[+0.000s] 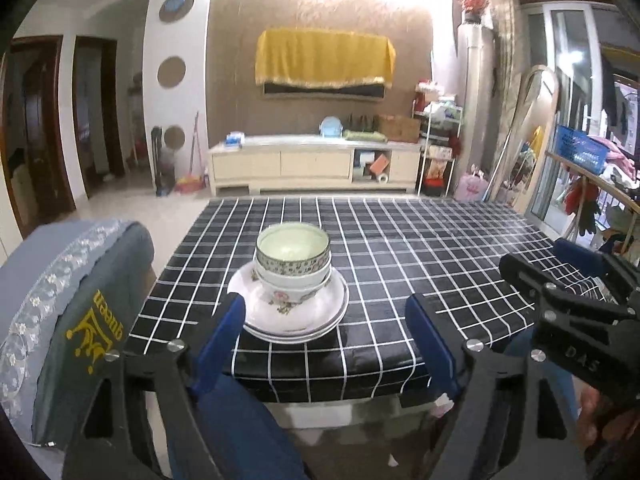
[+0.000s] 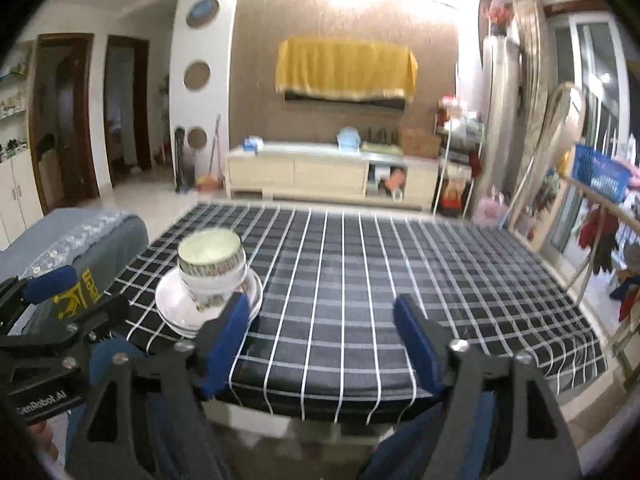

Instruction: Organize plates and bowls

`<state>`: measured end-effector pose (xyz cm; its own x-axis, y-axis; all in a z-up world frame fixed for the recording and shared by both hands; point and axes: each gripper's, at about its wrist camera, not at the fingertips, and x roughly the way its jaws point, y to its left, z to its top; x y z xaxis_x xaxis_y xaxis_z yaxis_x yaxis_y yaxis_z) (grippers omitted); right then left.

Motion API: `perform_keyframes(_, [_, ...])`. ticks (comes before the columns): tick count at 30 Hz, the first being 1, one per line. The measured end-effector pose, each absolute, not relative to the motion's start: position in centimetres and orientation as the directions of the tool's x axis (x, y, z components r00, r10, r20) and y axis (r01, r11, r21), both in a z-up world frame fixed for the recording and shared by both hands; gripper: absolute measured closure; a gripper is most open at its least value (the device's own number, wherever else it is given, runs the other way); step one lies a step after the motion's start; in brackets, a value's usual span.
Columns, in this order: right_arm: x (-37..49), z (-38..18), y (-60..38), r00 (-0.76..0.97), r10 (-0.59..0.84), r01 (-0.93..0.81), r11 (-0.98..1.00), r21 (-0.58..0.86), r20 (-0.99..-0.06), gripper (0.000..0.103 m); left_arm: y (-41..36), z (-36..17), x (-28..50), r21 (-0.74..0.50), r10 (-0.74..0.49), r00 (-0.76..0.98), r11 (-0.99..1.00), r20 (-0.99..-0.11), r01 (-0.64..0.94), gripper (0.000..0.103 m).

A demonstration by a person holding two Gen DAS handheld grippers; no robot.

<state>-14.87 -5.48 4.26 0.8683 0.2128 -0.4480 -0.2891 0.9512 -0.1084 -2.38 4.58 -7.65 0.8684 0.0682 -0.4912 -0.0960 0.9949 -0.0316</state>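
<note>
Standing near the front-left of the black, white-gridded bench (image 1: pixel 400 248), two nested patterned ceramic bowls (image 1: pixel 293 258) rest on stacked white plates (image 1: pixel 288 312). The left hand-held gripper (image 1: pixel 326 332) and right hand-held gripper (image 2: pixel 322 336) gape apart, empty.

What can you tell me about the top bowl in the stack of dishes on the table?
The top bowl is round and looks like glazed ceramic, pale green-white inside, with a dark patterned band round its outer rim. It stands upright and looks empty. It is nested in a white bowl with a flower print, which sits on stacked white plates on the checked tablecloth. Neither gripper touches it.
</note>
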Motion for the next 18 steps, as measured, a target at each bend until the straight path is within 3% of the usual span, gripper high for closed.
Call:
perform_keyframes(6, [-16.9, 5.0, -5.8, 0.915, 0.207, -0.273, 0.95, -0.154, -0.347, 0.001, 4.1, -7.4, -3.6, -0.017, 0.093, 0.883, 0.993, -0.461, -0.113, 0.011])
perform_keyframes(18, [-17.4, 4.7, -7.3, 0.898, 0.238, -0.282, 0.957, -0.068, -0.37, 0.0, 3.6, -7.1, -4.6, 0.012, 0.117, 0.89, 0.992, -0.44, -0.124, 0.011])
